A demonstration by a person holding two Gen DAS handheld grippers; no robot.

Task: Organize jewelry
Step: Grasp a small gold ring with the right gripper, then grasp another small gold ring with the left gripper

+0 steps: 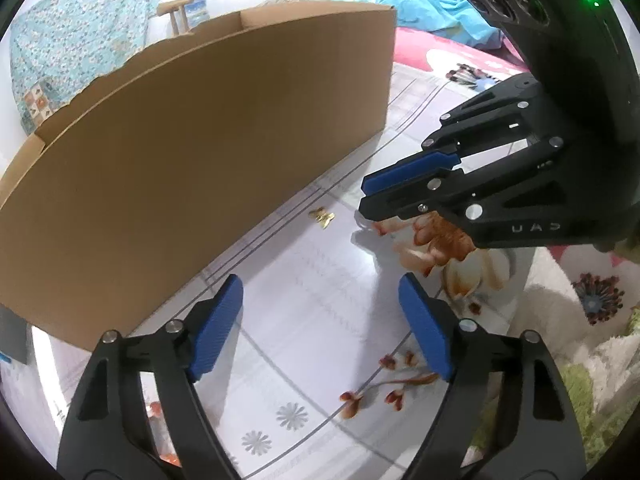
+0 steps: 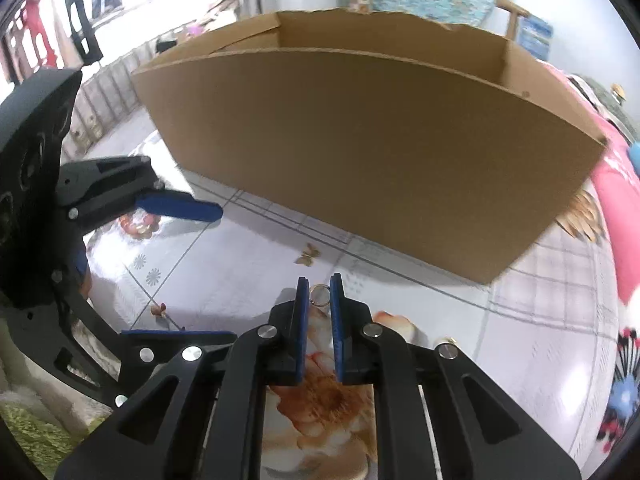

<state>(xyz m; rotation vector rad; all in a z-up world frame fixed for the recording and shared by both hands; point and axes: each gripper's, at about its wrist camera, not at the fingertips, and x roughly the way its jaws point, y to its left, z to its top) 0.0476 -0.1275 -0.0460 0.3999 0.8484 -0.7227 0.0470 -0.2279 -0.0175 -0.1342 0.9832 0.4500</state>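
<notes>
The right claw (image 2: 319, 294), bottom centre of its frame, is clamped on a small ring (image 2: 319, 293) at its tips. The left claw (image 1: 320, 320) stands apart and empty. A gold butterfly piece (image 1: 322, 217) lies mid-frame on the desk (image 1: 312, 312) before the cardboard box (image 1: 192, 152). The box's contents are hidden, so sorting looks early.

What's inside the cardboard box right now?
Only bare inner walls of the box show, near the rim. Its tall front wall hides the floor in both views, so any jewelry inside cannot be seen.
</notes>
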